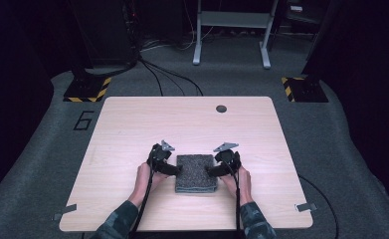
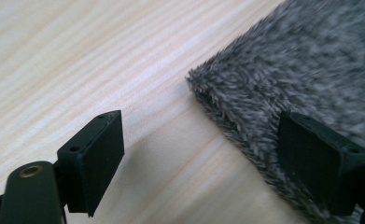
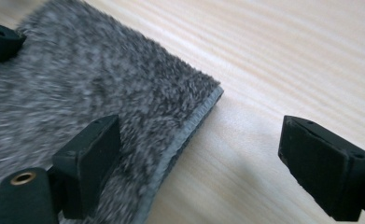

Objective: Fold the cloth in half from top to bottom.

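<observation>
A folded grey fluffy cloth lies on the wooden table, near its front middle. My left gripper is at the cloth's left edge, open, its jaws straddling that edge: one jaw over bare wood, the other over the pile. My right gripper stands open at the cloth's right edge in the same way, with one jaw above the cloth and one above the table. The cloth's stitched hem shows in the right gripper view. A jaw of the left gripper is visible across the cloth.
A small dark round hole sits near the table's far edge. Metal clips mark the front corners. Beyond the table are grey carpet, cables, black stands with yellow-black striped bases and a grey frame.
</observation>
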A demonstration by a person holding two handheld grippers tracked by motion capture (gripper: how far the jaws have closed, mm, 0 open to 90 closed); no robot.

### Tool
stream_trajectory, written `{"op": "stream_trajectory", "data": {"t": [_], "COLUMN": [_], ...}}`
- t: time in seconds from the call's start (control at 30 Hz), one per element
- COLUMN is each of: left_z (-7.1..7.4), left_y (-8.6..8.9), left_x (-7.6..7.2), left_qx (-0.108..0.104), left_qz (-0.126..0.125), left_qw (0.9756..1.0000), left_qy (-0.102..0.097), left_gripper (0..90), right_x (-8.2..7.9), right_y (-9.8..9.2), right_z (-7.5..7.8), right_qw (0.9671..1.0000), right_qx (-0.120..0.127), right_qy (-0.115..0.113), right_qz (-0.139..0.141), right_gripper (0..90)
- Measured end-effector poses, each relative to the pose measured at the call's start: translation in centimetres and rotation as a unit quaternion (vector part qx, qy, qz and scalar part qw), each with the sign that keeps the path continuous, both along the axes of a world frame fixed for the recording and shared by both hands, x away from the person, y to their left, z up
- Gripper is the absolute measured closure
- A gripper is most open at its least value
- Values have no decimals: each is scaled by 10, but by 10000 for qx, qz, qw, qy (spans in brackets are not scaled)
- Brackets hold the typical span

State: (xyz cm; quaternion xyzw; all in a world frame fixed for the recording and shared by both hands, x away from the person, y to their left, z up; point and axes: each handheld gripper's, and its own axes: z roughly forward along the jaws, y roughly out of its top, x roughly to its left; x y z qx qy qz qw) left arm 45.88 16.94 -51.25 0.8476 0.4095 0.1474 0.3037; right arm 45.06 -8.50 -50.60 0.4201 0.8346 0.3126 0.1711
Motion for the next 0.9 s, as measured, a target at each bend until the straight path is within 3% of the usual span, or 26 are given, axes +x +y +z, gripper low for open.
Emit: {"op": "stream_trajectory", "data": {"t": [0.03,0.17,0.3,0.4,0.5,0.57,0.63,0.7,0.9], "left_z": [0,12,24,21,11,5,-1,-1,12], "left_y": [1,6,12,7,-1,-6,-8,-6,6], "left_x": [1,-7,-24,-44,-56,-59,-59,-58,-64], "left_qx": [-1,-129,-403,-477,-265,-65,11,-46,-211], "left_qz": [6,36,-100,-269,-429,-454,-450,-443,-243], "left_qw": [10000,9998,9989,9983,9986,9988,9989,9989,9990], "left_qy": [3,-160,-236,-210,-141,-143,-156,-119,-305], "left_gripper": [150,150,156,153,150,150,149,144,88], "right_x": [2,-1,-19,-38,-51,-54,-53,-52,-58], "right_y": [3,2,-4,-4,0,2,3,2,-10], "right_z": [-4,1,13,12,5,-1,-8,-11,0], "right_qw": [9999,10000,9996,9992,9993,9994,9994,9993,9990], "right_qx": [-14,8,276,337,207,26,31,104,341], "right_qy": [93,6,-32,-7,7,20,90,154,23], "right_qz": [-55,1,104,220,319,334,318,310,296], "right_gripper": [122,123,117,114,115,115,109,105,99]}}
